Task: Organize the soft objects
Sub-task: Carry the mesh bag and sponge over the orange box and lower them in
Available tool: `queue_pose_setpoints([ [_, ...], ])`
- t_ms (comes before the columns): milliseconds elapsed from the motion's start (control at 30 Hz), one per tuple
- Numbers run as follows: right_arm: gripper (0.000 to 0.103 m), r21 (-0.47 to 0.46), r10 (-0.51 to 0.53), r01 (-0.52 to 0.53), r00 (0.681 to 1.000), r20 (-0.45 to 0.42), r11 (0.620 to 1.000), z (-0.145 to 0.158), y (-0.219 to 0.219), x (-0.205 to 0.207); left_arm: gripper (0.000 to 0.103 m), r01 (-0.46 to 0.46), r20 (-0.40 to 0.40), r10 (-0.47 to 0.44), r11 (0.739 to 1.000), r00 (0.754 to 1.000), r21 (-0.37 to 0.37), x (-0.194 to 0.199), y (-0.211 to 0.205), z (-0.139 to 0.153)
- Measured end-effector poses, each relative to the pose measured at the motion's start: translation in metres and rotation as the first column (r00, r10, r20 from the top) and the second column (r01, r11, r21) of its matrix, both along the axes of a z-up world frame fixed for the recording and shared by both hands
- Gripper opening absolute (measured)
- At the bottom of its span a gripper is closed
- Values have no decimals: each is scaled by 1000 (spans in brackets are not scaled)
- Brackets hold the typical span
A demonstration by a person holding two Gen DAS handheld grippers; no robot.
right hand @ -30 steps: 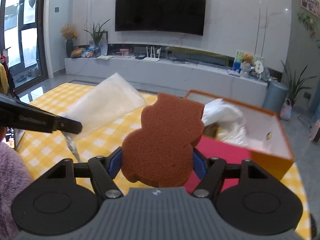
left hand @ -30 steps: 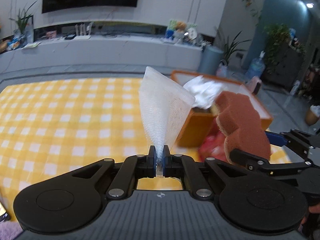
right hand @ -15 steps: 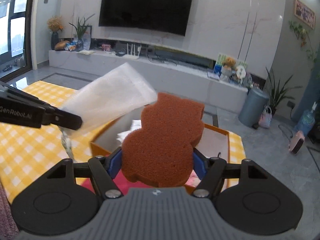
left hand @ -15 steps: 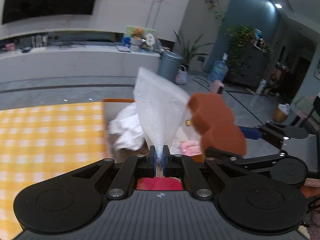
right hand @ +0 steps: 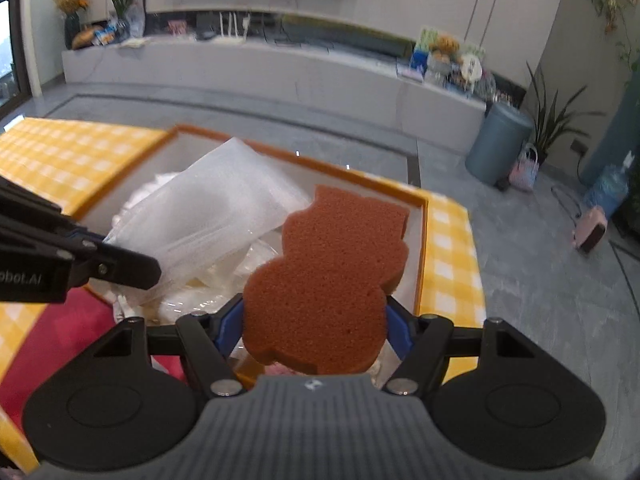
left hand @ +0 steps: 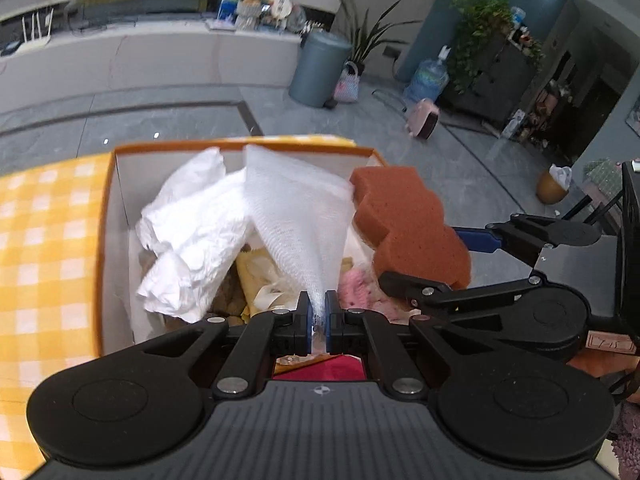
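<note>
My left gripper (left hand: 318, 316) is shut on a white mesh cloth (left hand: 296, 216) and holds it over the open orange box (left hand: 105, 240). My right gripper (right hand: 316, 332) is shut on a brown bear-shaped sponge (right hand: 332, 280), also over the box (right hand: 420, 248). The sponge (left hand: 404, 220) shows in the left wrist view at the box's right side, and the mesh cloth (right hand: 208, 208) shows in the right wrist view. The box holds crumpled white paper (left hand: 192, 236), a pink soft item (left hand: 360, 292) and yellowish items.
The box stands on a table with a yellow checked cloth (left hand: 40, 240) near its far right corner (right hand: 452, 248). A red mat (right hand: 60, 340) lies in front of the box. Beyond the table edge is grey floor with a bin (right hand: 498, 144).
Both grippers have moved forward and down over the box with their loads. The box's inside now fills the middle of both views.
</note>
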State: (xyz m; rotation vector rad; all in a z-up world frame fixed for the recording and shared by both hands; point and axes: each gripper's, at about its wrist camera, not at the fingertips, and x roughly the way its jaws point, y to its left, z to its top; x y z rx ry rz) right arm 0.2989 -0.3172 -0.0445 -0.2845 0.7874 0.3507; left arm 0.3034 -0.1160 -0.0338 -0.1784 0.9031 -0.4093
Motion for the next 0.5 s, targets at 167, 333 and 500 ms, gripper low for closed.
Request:
queue_pose_setpoints([
  [167,70,-12,1,-2,999,-40,1000,-21,6,14,8,-16,-40,17,1000,999,18,10,0,-19],
  [333,71,-44,12,-15,998,-69,999,-35,14,19,12,-30,-65,33,999,997,41,10,2,-28],
  [500,72,-53,4,-8,997,-74,999,-36,16,17,18,-41,-84,43,999,996,32,13,7,-30],
])
